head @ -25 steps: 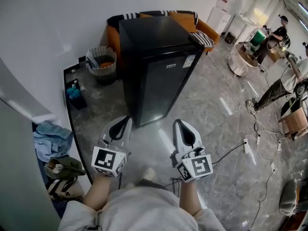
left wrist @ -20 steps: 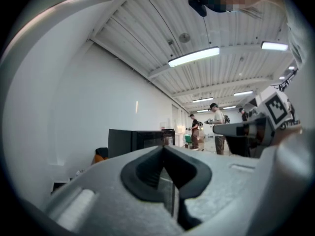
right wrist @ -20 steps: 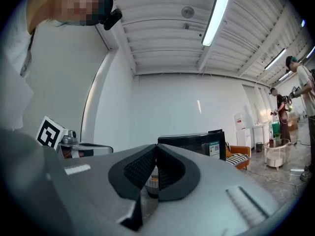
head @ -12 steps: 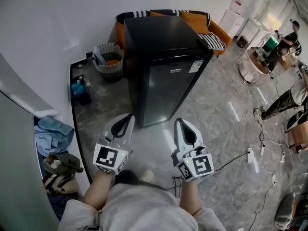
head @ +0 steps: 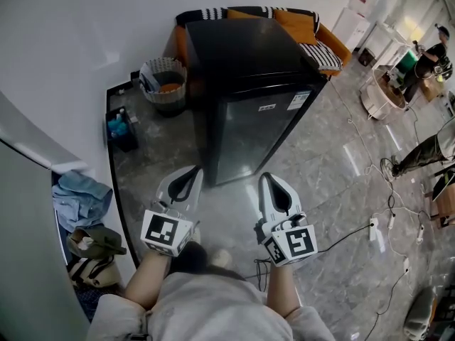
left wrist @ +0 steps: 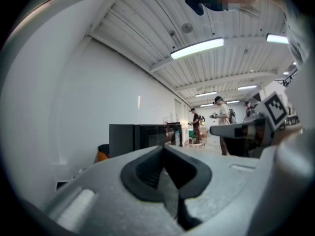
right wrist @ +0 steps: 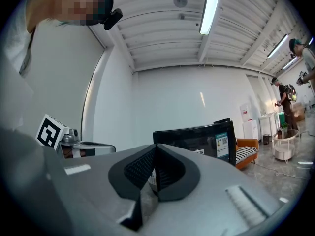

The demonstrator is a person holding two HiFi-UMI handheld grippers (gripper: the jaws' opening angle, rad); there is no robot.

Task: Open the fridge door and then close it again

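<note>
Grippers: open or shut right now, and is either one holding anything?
Left gripper: shut, holding nothing.
Right gripper: shut, holding nothing.

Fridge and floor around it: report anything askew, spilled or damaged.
The fridge stands upright, door shut, no visible damage. Only clutter stands out: cables trail across the floor at right, clothes lie heaped by the wall at left.

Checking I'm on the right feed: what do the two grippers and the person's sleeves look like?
Both alike: left gripper and right gripper have pale grey, tapered shells with black ribbed pads. Each carries a white cube with black square markers. The person wears a pale short-sleeved top.
</note>
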